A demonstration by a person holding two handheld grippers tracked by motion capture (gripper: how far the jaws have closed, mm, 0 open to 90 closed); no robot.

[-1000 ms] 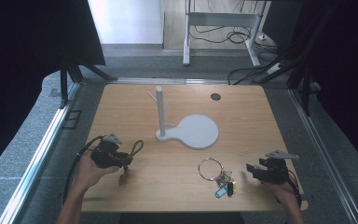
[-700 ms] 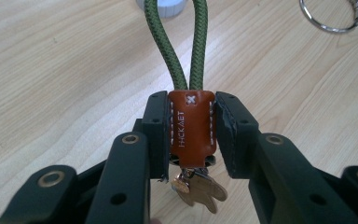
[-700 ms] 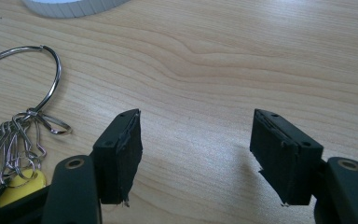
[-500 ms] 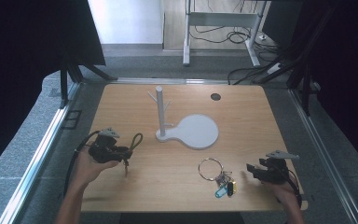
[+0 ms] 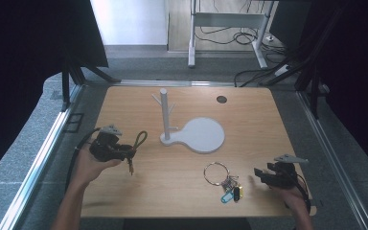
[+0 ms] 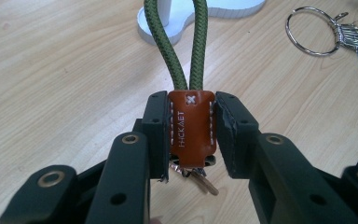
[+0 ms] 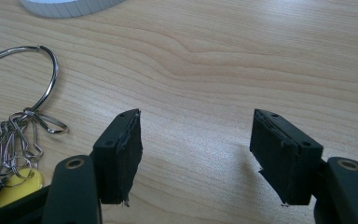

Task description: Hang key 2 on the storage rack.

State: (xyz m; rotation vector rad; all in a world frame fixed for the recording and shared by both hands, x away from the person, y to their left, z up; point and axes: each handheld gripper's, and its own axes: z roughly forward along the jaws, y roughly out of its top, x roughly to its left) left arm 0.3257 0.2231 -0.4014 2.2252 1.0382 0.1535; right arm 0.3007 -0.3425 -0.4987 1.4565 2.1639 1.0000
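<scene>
- Keychain strap [image 6: 190, 125], a brown leather tab with a green cord loop [image 6: 186, 42], sits pinched between the jaws of the left gripper [image 6: 191, 130]; both pads press on the tab's stitched edges, and a key or two hangs below it, only partly visible.
- Seen from the high view, the left gripper [image 5: 109, 146] holds the strap above the wooden table [image 5: 182, 191] at its left side; the cord loop [image 5: 139, 140] sticks out from the jaws toward the white peg stand [image 5: 165, 117] near the table's middle.
- Key relation for the coming move: the loop's long axis runs straight out from the jaws, and in the left gripper view it points at the stand's base [image 6: 200, 9]; the stand lies ahead and to the right of the left hand, near but apart from the loop; its short side pegs sit higher than the loop, so the likely move is to raise the loop and slip it over a peg.
- Left hand is plainly the nearer to the stand; the right gripper [image 5: 268, 176] rests at the table's right front, jaws spread with nothing between them, as the right gripper view [image 7: 196, 154] confirms.
- Key ring [image 5: 215, 173] with a bunch of keys and coloured tags [image 5: 231, 190] lies flat on the table just beside the right gripper, untouched.
</scene>
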